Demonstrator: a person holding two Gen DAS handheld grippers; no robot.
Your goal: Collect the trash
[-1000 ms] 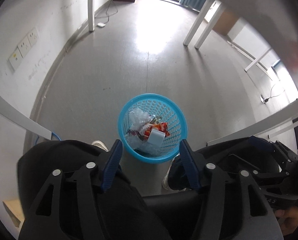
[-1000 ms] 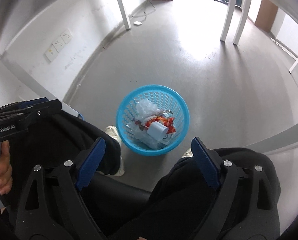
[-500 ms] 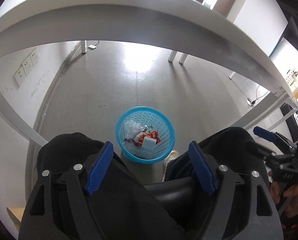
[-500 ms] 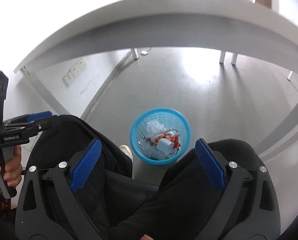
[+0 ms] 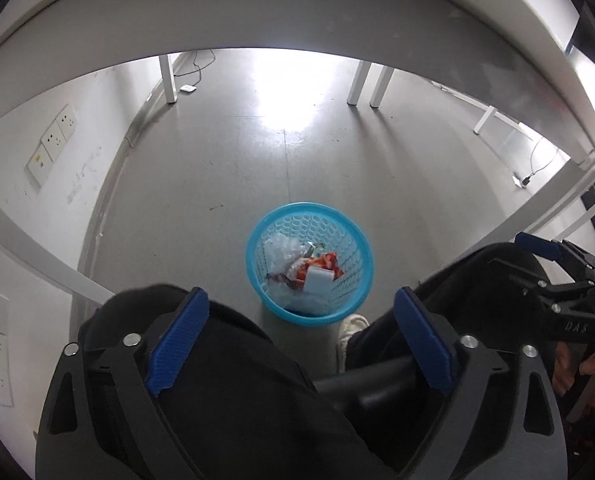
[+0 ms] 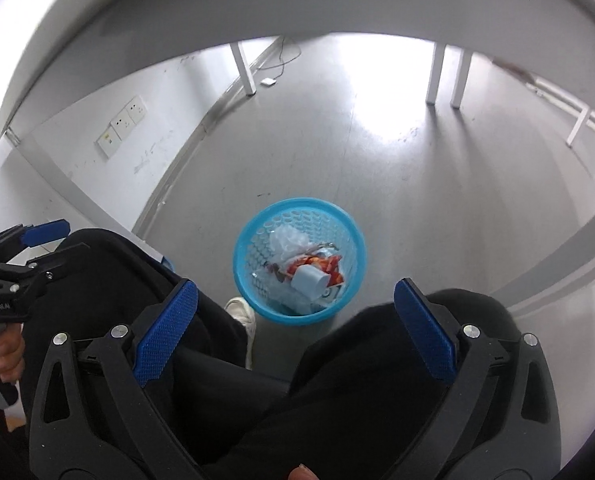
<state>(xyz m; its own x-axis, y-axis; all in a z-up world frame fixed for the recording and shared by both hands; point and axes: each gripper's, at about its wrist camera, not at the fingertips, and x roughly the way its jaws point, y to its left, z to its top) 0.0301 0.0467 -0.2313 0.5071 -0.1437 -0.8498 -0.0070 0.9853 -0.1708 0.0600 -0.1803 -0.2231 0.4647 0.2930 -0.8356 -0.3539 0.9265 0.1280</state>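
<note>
A blue mesh waste basket (image 5: 359, 276) stands on the grey floor under the table, and shows in the right wrist view too (image 6: 253, 276). It holds trash: clear plastic (image 5: 283, 252), a red-orange wrapper (image 5: 325, 262) and a white paper cup (image 6: 311, 282). My left gripper (image 5: 299, 306) is open and empty, held high above the basket over the person's black-trousered knees. My right gripper (image 6: 295, 300) is also open and empty, likewise well above the basket.
The white table edge (image 5: 297, 16) arches across the top of both views. White table legs (image 5: 168, 78) (image 6: 435, 76) stand on the floor beyond. Wall sockets (image 5: 51, 144) are at the left. A white shoe (image 6: 243, 312) is next to the basket.
Both grippers have risen and pulled back from the basket, so it looks smaller and the table edge has come into view above. The left gripper has opened wider.
</note>
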